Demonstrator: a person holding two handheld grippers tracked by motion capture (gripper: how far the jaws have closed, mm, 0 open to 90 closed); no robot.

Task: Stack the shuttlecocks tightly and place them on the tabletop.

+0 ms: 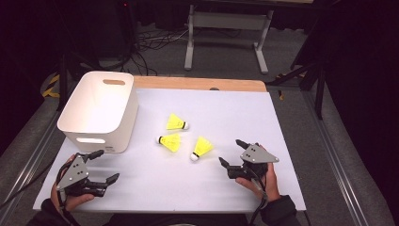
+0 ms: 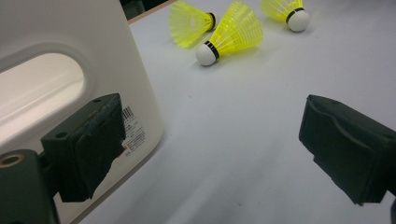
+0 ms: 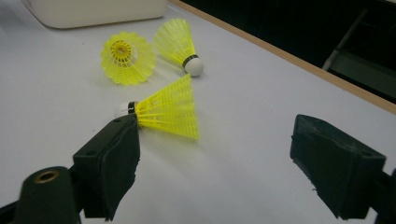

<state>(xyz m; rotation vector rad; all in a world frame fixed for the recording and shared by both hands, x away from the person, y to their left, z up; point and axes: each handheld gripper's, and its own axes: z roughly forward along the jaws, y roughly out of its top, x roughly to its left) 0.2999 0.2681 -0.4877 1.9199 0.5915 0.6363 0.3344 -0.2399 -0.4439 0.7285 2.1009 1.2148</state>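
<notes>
Right gripper (image 1: 230,153): jaws spread wide, holding nothing.
Nearest shuttlecock (image 3: 166,108): on the table just beyond the jaws, touching neither.
Left gripper (image 1: 104,165): jaws parted, beside the white bin (image 1: 101,110).

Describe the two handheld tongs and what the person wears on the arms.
Left tongs and right tongs: black bodies, two blocky black padded jaws, a grey three-cornered plate with small dark holes on top, and a black cable trailing back. Dark sleeves cover both wrists.

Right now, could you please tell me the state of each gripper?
Left gripper: open, holding nothing.
Right gripper: open, holding nothing, near a shuttlecock.
</notes>
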